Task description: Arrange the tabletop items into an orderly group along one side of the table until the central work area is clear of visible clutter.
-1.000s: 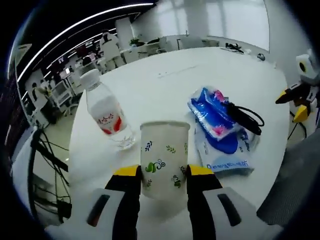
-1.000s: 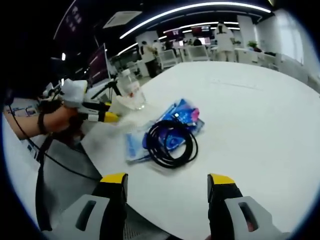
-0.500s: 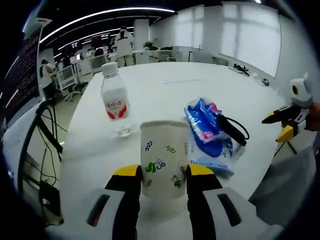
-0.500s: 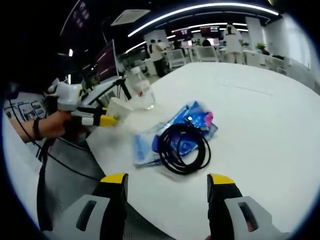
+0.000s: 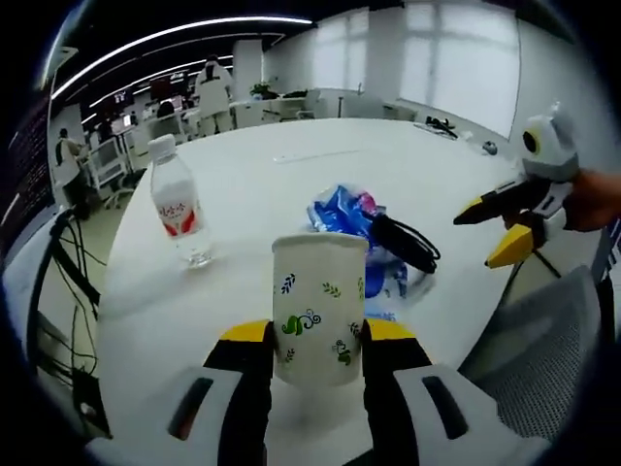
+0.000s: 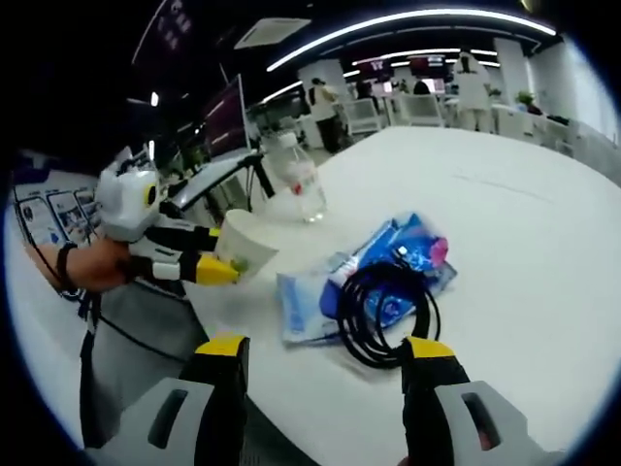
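Since a second ago the right gripper (image 6: 320, 361) has closed in on the cable (image 6: 386, 306), which lies dead ahead of its spread jaws at centre frame. Left gripper (image 5: 315, 335) pinches the upright cup (image 5: 318, 306), bottle (image 5: 179, 202) at upper left.

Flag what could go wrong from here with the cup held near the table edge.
The left gripper pinches the paper cup by its thin wall; it could crush or slip. Setting it down close to the water bottle might tip that. The loose black cable atop the blue packets could snag the open right gripper.
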Tool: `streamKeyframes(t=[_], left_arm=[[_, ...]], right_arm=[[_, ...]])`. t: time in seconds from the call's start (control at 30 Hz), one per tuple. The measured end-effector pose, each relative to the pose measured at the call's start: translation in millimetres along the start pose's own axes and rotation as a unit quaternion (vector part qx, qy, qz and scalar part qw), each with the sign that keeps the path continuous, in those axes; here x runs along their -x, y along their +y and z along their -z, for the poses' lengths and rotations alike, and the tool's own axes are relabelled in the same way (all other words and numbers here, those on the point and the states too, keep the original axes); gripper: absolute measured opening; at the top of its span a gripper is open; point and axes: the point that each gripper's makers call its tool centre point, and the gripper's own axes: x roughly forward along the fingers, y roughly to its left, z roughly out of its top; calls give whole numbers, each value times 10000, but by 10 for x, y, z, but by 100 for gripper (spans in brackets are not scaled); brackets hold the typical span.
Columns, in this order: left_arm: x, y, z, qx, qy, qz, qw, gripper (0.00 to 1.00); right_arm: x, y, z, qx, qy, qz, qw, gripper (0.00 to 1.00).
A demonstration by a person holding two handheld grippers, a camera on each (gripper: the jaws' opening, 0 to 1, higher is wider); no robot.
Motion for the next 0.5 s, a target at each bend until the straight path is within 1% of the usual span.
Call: streamKeyframes(t=[0.07, 0.2, 0.3, 0.4, 0.5], left_arm=[[-2, -46, -2, -43, 9, 37, 10000, 35], [12, -206, -41, -286, 41, 103, 9995, 35], [25, -274, -64, -398, 50, 137, 9991, 35], [0, -305, -54, -491, 86, 187, 9986, 35], [10, -370, -59, -579, 105, 222, 9980, 35]], right_arm=[[-17, 15, -21, 7, -24, -50, 10000, 65], [-59, 82, -87, 51, -49, -136, 9999, 64], [-102, 121, -154, 46, -115, -204, 9997, 64], [-130, 188, -212, 37, -159, -285, 9995, 63], [-156, 254, -232, 82, -147, -354, 9992, 63]])
